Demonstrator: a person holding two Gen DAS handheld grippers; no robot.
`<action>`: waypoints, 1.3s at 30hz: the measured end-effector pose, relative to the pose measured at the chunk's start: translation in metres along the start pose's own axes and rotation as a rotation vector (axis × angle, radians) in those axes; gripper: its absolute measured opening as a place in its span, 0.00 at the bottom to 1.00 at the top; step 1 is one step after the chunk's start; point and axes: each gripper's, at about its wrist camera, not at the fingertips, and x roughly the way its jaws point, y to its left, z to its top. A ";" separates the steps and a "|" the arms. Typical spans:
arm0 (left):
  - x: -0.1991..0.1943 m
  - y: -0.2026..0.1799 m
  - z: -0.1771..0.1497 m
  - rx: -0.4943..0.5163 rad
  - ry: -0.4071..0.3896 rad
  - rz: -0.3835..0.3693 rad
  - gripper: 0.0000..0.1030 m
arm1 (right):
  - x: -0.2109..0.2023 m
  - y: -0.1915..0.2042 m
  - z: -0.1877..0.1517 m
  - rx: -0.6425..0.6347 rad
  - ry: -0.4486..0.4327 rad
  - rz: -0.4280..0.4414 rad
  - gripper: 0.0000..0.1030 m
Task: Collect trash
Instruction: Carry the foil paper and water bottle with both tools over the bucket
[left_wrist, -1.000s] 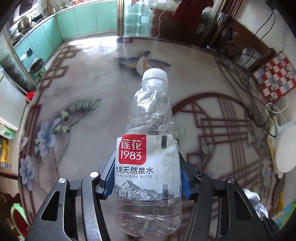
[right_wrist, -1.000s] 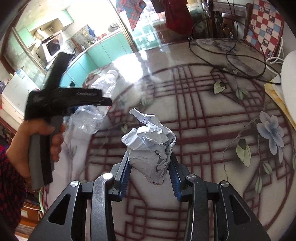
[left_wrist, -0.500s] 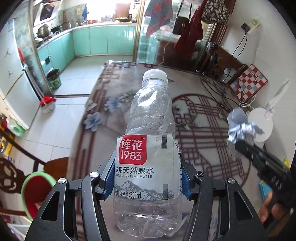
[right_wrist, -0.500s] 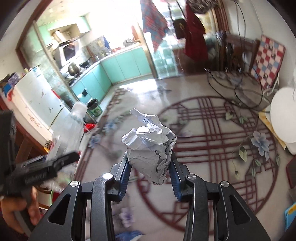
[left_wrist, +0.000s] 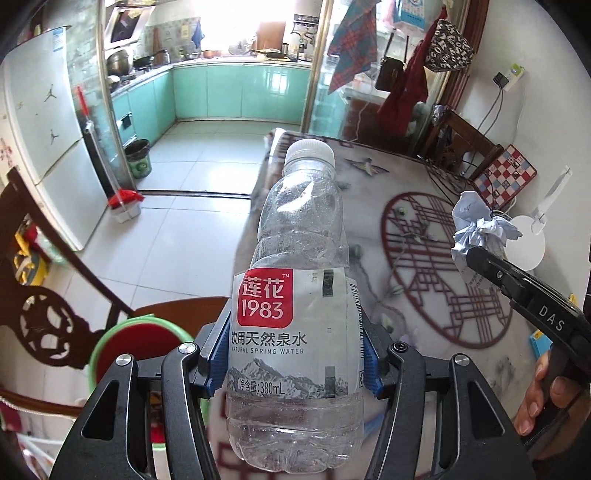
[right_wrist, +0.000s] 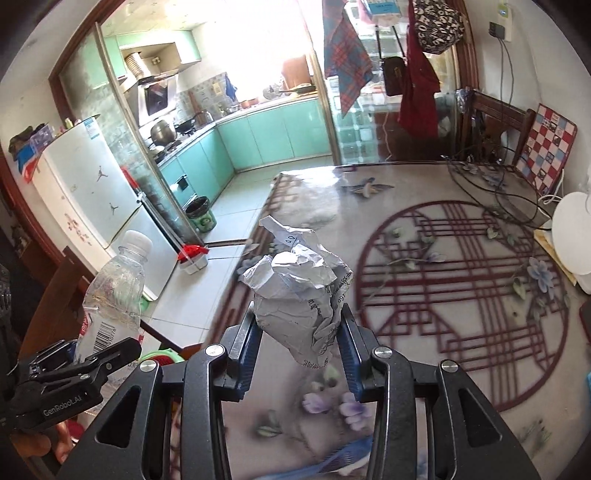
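Observation:
My left gripper (left_wrist: 293, 360) is shut on an empty clear plastic water bottle (left_wrist: 295, 295) with a red-and-white label, held upright in the air off the table's left side. My right gripper (right_wrist: 300, 338) is shut on a crumpled ball of white paper (right_wrist: 301, 291), raised above the patterned table (right_wrist: 443, 295). The paper ball (left_wrist: 476, 225) and the right gripper's black body show at the right of the left wrist view. At the left of the right wrist view stands the bottle (right_wrist: 114, 291) in the left gripper. A green-rimmed bin with a red inside (left_wrist: 147, 328) sits below the left gripper.
A carved wooden chair (left_wrist: 48, 295) stands left of the bin. A white round lamp base (right_wrist: 572, 236), cables (right_wrist: 487, 192) and a checkered cushion (right_wrist: 550, 147) lie at the table's far right. Beyond the table's far edge are tiled floor, a fridge (left_wrist: 40, 136) and a small dark bin (left_wrist: 138, 158).
Both grippers have risen and pulled back from over the table toward its left edge, each keeping its load. The floor, chair and green bin have come into view below the bottle.

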 end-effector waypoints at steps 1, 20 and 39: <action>-0.002 0.006 0.000 -0.007 -0.004 0.005 0.54 | 0.002 0.006 -0.001 -0.005 0.000 0.004 0.36; -0.019 0.100 -0.011 -0.105 -0.047 0.079 0.54 | 0.026 0.116 -0.001 -0.134 0.019 0.087 0.36; -0.021 0.148 -0.022 -0.178 -0.031 0.148 0.54 | 0.042 0.174 -0.013 -0.231 0.062 0.167 0.36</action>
